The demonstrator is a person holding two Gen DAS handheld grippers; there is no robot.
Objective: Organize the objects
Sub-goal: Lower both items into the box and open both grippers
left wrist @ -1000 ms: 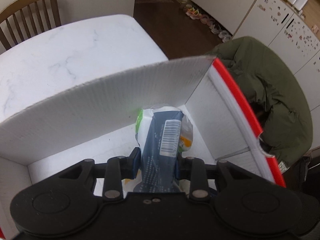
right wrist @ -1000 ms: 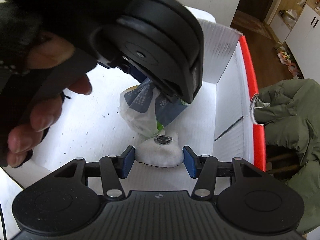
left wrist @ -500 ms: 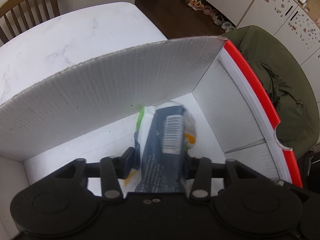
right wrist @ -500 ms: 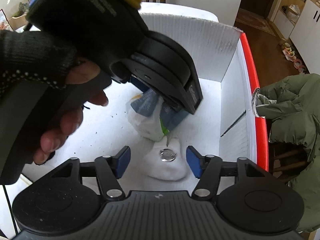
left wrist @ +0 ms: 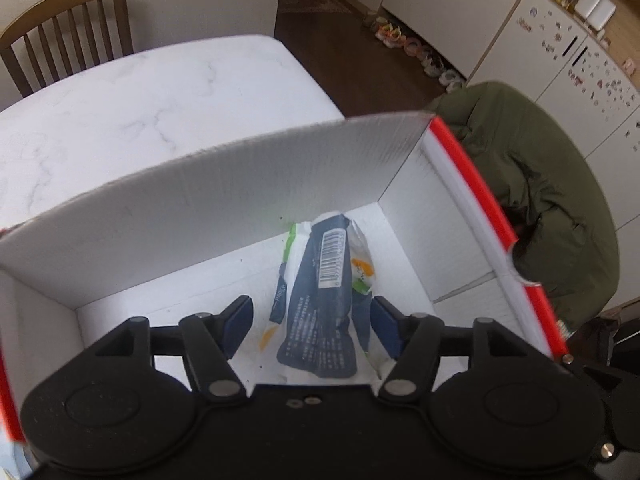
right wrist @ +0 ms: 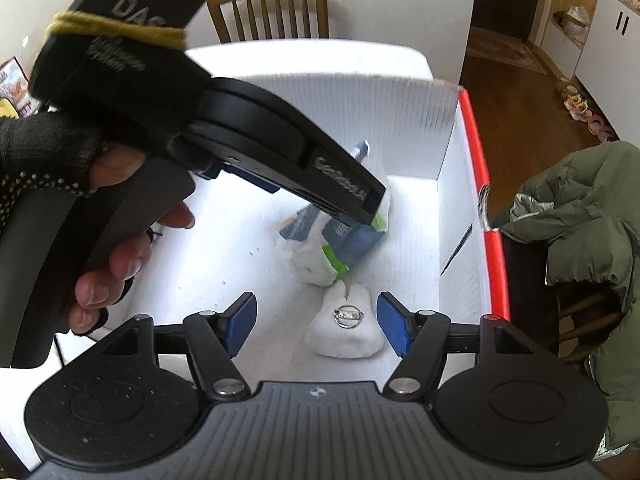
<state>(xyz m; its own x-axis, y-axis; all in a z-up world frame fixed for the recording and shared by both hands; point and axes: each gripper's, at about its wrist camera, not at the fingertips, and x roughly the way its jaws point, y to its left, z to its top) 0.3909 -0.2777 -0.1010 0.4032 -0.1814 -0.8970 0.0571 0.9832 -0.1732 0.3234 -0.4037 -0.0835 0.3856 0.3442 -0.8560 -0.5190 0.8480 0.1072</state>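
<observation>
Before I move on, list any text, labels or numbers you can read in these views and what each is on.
"DAS", cut off: black strap above the left gripper.
Embossed lettering on that gripper's side: too blurred.
Barcode and small print on the dark blue and white plastic packet: too small to read.
"PAPER", faint, on its white edge: uncertain.

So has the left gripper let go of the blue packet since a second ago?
Yes. The left gripper has opened: its pads now stand apart from the blue packet, which lies on the floor of the white box.
</observation>
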